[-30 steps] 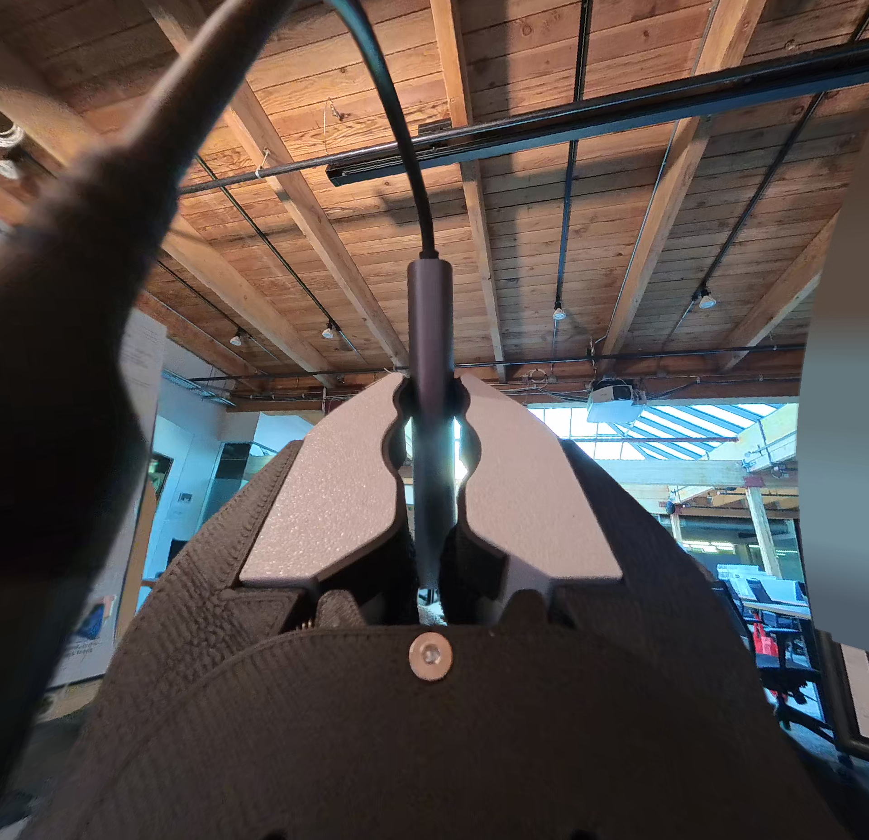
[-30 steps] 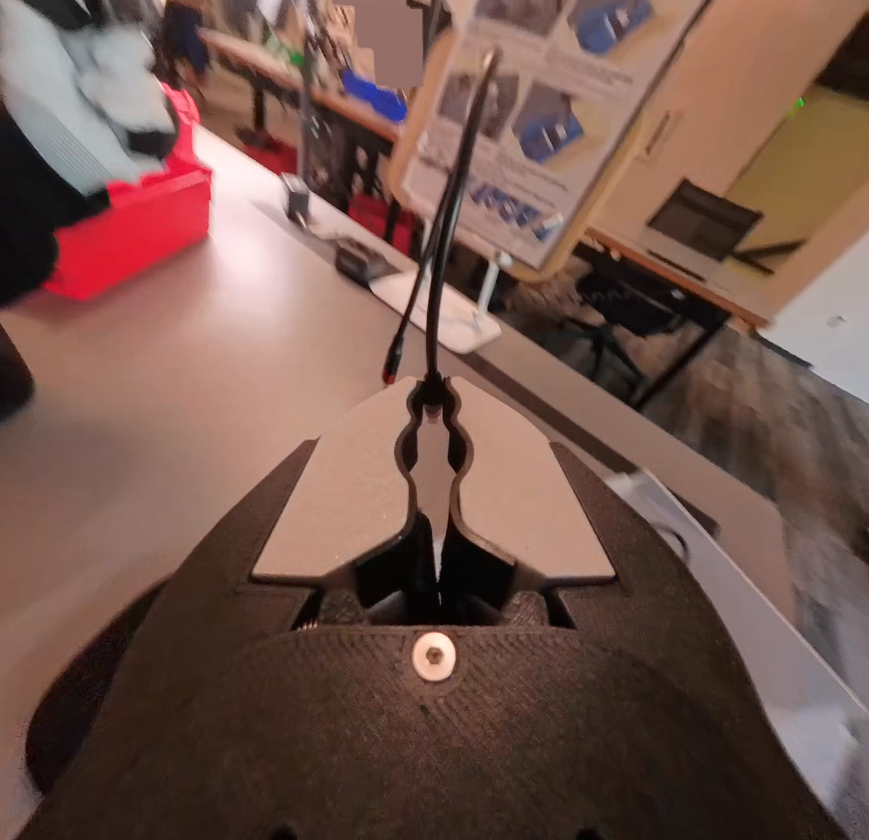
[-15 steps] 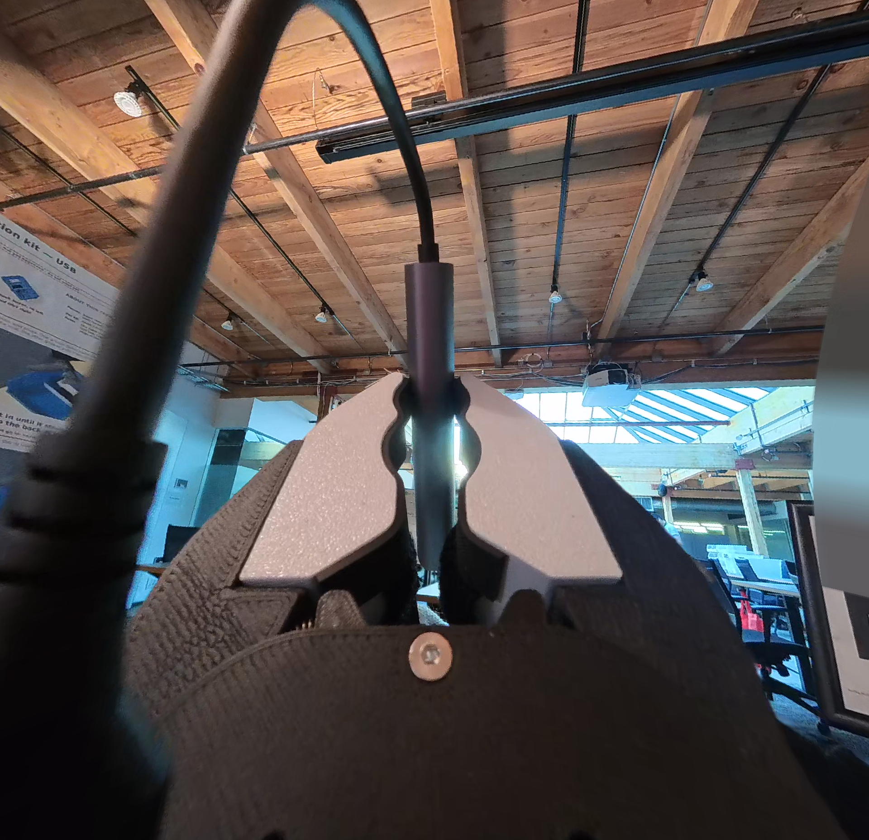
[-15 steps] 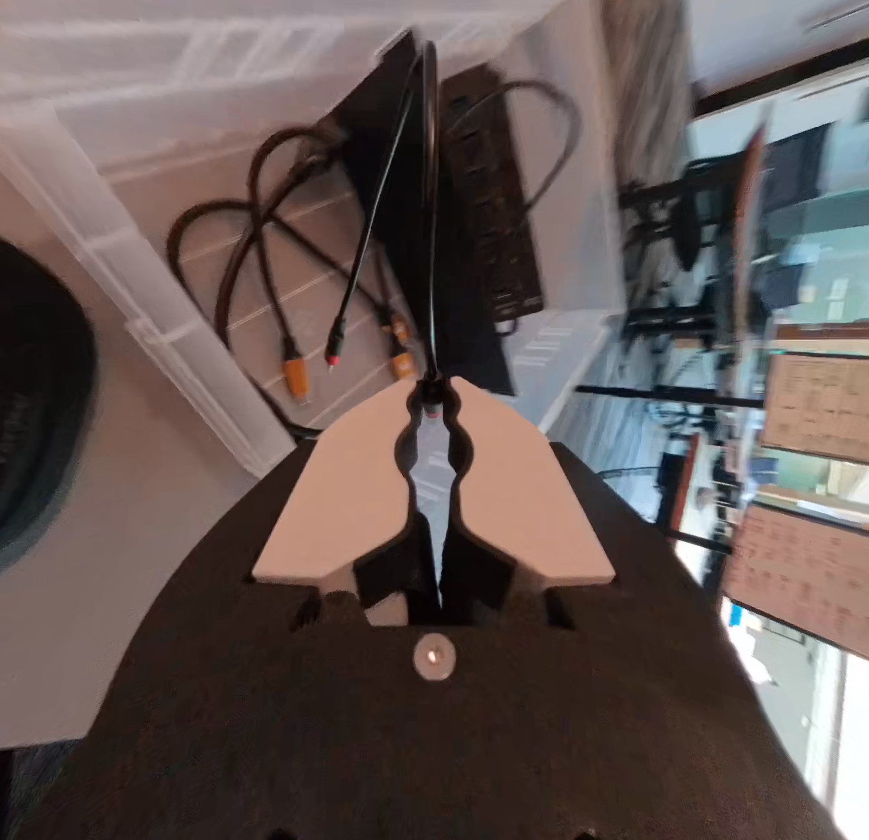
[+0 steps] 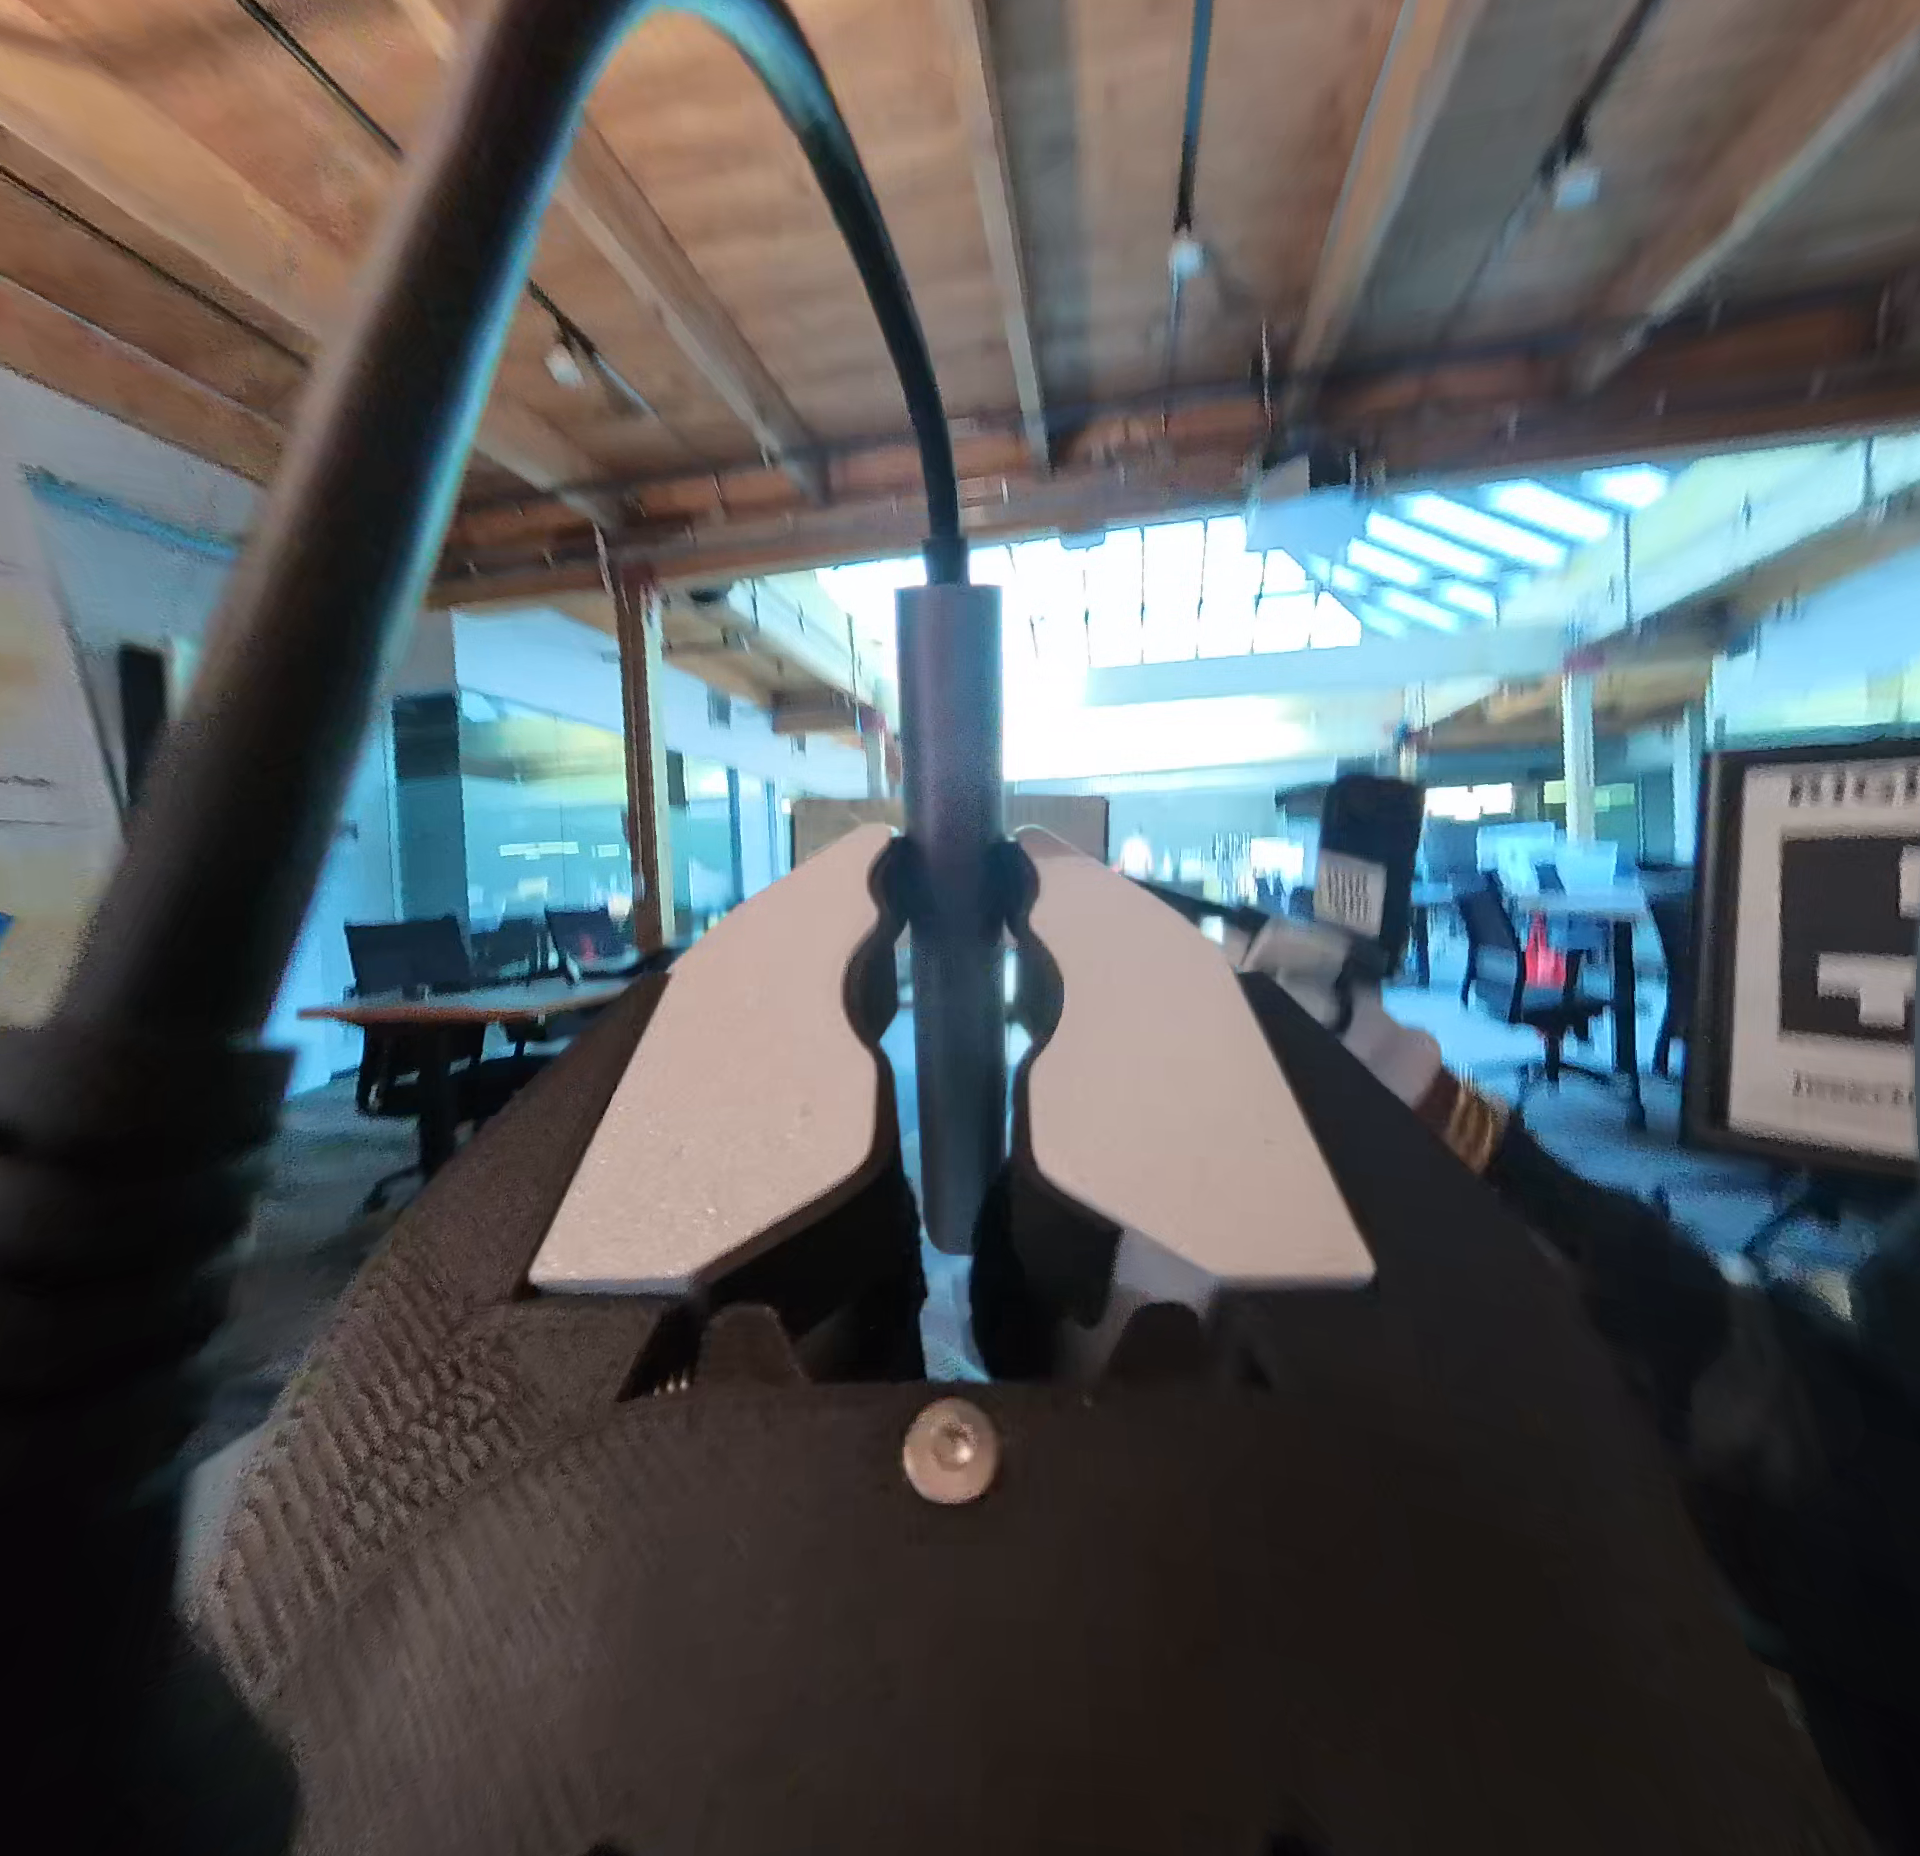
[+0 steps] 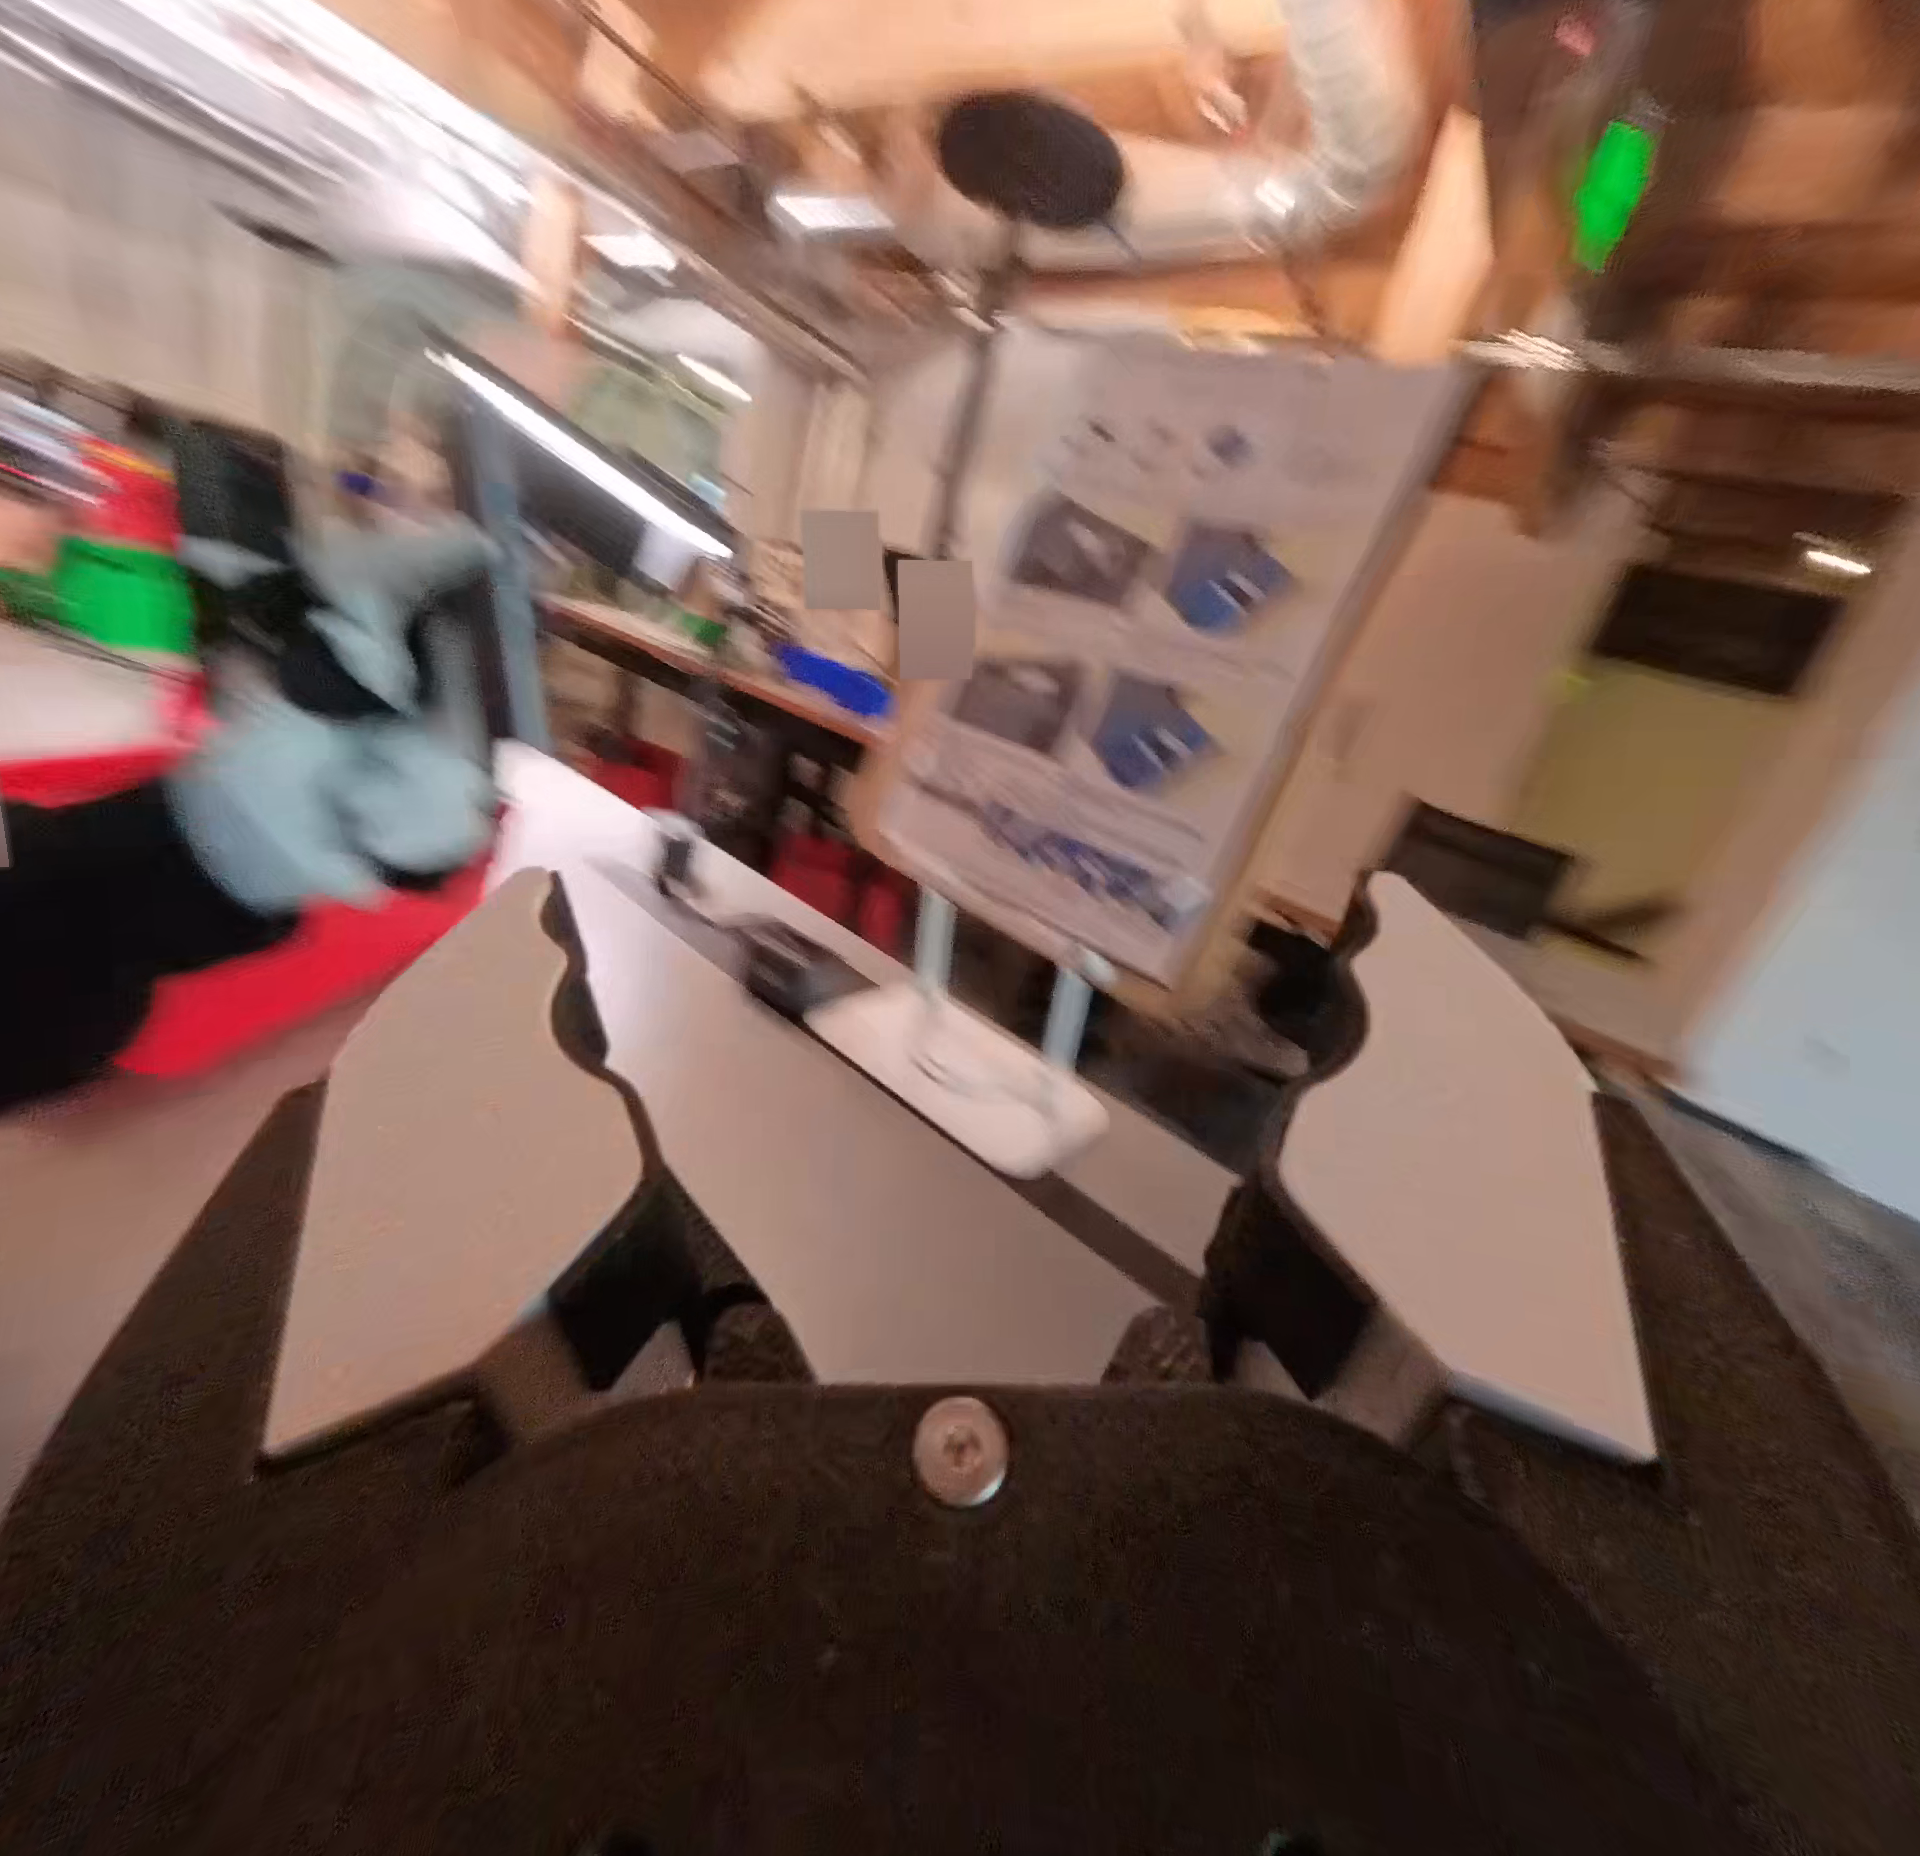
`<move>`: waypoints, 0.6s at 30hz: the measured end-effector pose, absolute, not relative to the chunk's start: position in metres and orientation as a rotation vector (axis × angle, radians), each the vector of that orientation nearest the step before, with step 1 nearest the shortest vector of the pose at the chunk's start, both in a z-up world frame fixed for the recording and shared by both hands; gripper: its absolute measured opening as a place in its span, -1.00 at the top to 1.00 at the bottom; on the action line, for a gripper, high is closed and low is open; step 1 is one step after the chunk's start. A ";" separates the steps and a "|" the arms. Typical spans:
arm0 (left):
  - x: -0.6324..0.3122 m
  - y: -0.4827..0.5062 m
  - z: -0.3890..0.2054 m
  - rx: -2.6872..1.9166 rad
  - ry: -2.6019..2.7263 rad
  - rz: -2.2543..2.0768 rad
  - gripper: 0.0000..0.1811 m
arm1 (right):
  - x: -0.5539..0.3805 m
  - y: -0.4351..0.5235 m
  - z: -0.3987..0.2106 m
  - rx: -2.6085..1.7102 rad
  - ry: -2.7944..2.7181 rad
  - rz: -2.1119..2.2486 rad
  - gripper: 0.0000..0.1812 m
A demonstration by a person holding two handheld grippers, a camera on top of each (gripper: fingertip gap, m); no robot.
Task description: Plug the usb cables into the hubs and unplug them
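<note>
the left claw [image 5: 951,871] is clenching a slim grey hub [image 5: 950,871] between its two pale fingers [image 5: 727,1068], gripping it edge-on so that it is standing upright along the middle line of the left wrist view, with its lower end sitting down in the gap between the fingers and its upper end sticking out past the tips; a black cable [image 5: 873,248] is leaving the top of the hub, arching up and over to the left, and coming down thick and out of focus along the left edge of that view, while behind it a wooden beamed ceiling [image 5: 1039,144] and a bright open office with desks and chairs are showing, and a framed black and white marker board [image 5: 1829,954] is standing at the right; the right claw [image 6: 956,892] is spread wide and is holding nothing, its fingers [image 6: 457,1131] well apart over a pale grey bench [image 6: 831,1131], and the right wrist view is heavily blurred; on the bench's far edge a poster board [image 6: 1143,663] is standing on a white stand [image 6: 997,1089], a red bin [image 6: 291,975] is sitting at the left with greyish cloth above it, and no usb cable is visible in this view
</note>
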State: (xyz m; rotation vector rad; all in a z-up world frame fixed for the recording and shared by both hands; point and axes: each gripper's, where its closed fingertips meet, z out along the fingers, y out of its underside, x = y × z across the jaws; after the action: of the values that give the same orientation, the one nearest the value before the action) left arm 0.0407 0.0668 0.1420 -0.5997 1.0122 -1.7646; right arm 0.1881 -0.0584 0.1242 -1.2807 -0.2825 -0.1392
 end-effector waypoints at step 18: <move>0.095 0.039 0.075 -0.545 1.496 -1.096 -0.12 | 0.070 0.009 0.124 -1.424 -0.896 0.093 0.81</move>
State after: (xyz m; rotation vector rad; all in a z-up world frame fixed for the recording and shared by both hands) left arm 0.0948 0.0391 0.0747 -0.5445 1.4958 -1.0961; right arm 0.0696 0.0086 0.1237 -1.4244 -0.8959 0.0928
